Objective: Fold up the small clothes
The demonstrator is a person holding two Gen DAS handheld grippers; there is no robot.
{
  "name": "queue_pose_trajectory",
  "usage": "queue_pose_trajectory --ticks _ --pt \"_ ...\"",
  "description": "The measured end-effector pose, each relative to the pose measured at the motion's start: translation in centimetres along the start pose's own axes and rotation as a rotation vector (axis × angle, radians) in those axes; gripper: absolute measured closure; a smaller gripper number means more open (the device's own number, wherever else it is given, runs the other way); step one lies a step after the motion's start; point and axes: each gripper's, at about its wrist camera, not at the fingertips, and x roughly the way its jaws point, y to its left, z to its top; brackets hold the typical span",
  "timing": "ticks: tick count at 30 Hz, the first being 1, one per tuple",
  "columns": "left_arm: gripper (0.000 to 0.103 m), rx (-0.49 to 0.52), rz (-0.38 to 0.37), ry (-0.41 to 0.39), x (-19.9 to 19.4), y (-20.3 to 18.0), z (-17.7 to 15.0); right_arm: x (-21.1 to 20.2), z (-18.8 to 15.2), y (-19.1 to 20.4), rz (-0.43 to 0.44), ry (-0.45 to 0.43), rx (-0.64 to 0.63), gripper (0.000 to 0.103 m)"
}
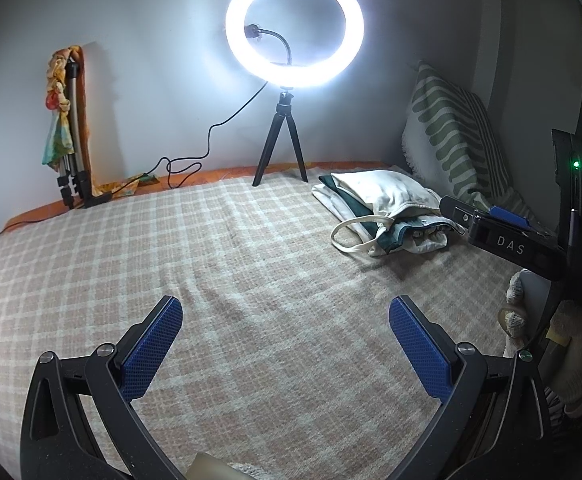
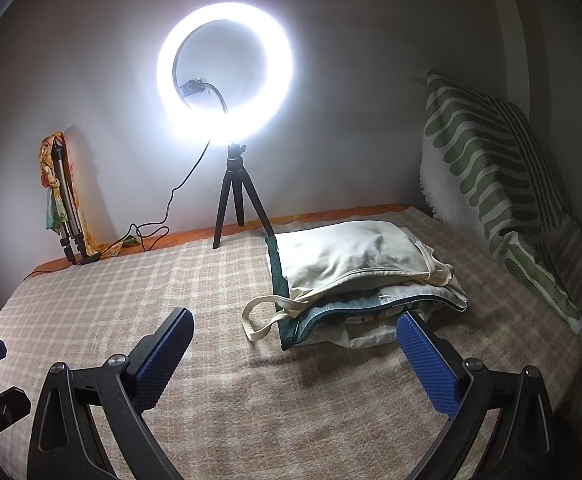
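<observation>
A stack of folded small clothes (image 2: 355, 280) lies on the checked bed cover (image 2: 171, 292) at the right, a cream garment with a loose strap on top, teal and white pieces beneath. It also shows in the left wrist view (image 1: 387, 208) at the far right. My right gripper (image 2: 295, 324) is open and empty, just in front of the stack, its right finger near the stack's front edge. My left gripper (image 1: 285, 316) is open and empty above bare cover, left of the stack. The right gripper's body (image 1: 511, 240) shows in the left wrist view.
A lit ring light on a small tripod (image 2: 235, 208) stands at the back by the wall, its cable trailing left. A folded tripod with a coloured cloth (image 2: 63, 204) leans at the back left. A green-striped pillow (image 2: 491, 176) leans against the right wall.
</observation>
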Motion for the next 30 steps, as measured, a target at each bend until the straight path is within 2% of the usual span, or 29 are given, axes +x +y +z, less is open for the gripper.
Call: queue_pose_trajectory --ticks 30 --pt "0.000 0.011 -0.004 0.002 -0.08 0.09 0.29 -0.03 -0.05 0.11 0.001 0.000 0.001 0.000"
